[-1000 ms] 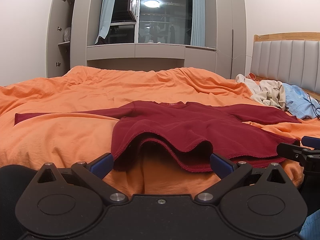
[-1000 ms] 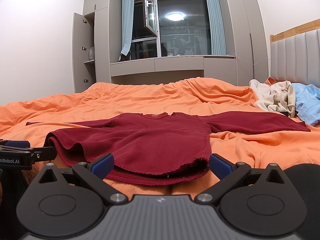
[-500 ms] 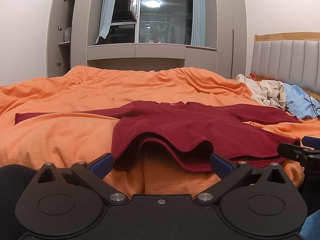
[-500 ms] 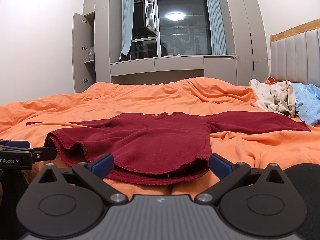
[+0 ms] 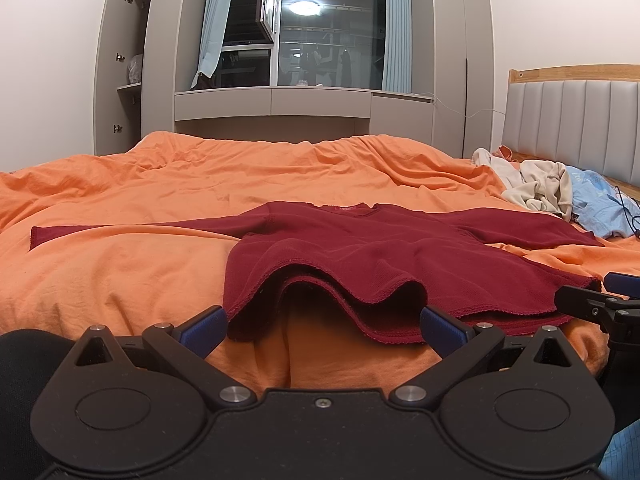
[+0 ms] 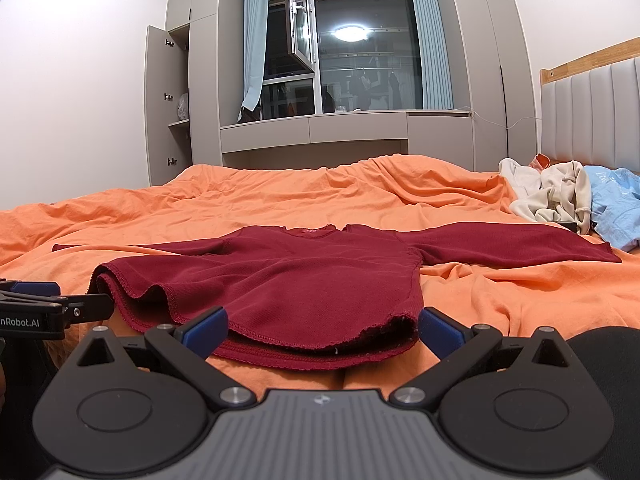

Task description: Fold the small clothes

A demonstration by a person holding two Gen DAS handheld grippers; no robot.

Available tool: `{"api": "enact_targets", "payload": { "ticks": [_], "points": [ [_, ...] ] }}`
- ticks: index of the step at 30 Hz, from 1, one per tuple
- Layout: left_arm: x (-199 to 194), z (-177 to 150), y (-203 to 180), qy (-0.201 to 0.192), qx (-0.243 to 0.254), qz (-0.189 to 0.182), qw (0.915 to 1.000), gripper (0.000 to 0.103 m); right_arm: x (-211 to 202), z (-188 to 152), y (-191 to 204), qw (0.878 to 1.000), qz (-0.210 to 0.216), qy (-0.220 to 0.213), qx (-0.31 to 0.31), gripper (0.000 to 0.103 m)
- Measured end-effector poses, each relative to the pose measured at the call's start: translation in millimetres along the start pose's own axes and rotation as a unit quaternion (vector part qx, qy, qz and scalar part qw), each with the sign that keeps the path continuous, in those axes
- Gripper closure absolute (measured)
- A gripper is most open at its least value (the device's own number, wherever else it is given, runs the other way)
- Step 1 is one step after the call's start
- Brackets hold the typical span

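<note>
The long-sleeved knit top point(image 5: 384, 256) is plain dark red; the rumpled bed cover point(image 5: 120, 264) beneath it is plain orange; the crumpled cream garment point(image 6: 548, 196) and pale blue cloth point(image 6: 616, 204) lie beyond; each black hand-held gripper point(image 6: 322, 326) carries blue finger pads point(image 6: 206, 326).

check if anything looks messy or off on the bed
The red shirt lies spread with both sleeves out, but its near hem is rumpled and lifted off the orange cover in a wave, not flat. Unfolded beige and blue clothes sit heaped by the headboard. Nothing looks spilled or damaged.
</note>
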State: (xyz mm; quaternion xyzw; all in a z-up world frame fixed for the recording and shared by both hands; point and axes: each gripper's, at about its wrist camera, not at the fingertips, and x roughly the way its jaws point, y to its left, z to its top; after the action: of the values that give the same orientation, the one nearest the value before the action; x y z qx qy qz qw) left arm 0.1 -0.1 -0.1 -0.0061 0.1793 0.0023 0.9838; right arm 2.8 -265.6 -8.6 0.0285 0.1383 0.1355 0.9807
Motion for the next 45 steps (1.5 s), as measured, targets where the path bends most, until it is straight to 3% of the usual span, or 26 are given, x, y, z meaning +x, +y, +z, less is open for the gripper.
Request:
{"api": "enact_targets", "payload": {
  "ticks": [16,23,32,45],
  "points": [
    [0.3,0.1,-0.3,0.002,0.001,0.0,1.0,0.001,1.8,0.6,-1.1,1.0,0.003,0.007,0.007,0.0],
    [13.6,7.3,-0.1,0.018,0.009,-0.02,0.9996,0.001,14.8,21.8,-15.8,0.999,0.003,0.032,0.03,0.0],
    [37.6,51.7,-9.7,0.015,0.004,-0.079,0.9967,0.001,60.3,65.7,-51.5,0.993,-0.06,0.075,0.066,0.0],
    [132.2,127.9,-13.7,0.05,0.025,-0.073,0.9958,0.001,118.7,96.2,-110.1,0.987,-0.114,0.077,0.081,0.0]
  ]
}}
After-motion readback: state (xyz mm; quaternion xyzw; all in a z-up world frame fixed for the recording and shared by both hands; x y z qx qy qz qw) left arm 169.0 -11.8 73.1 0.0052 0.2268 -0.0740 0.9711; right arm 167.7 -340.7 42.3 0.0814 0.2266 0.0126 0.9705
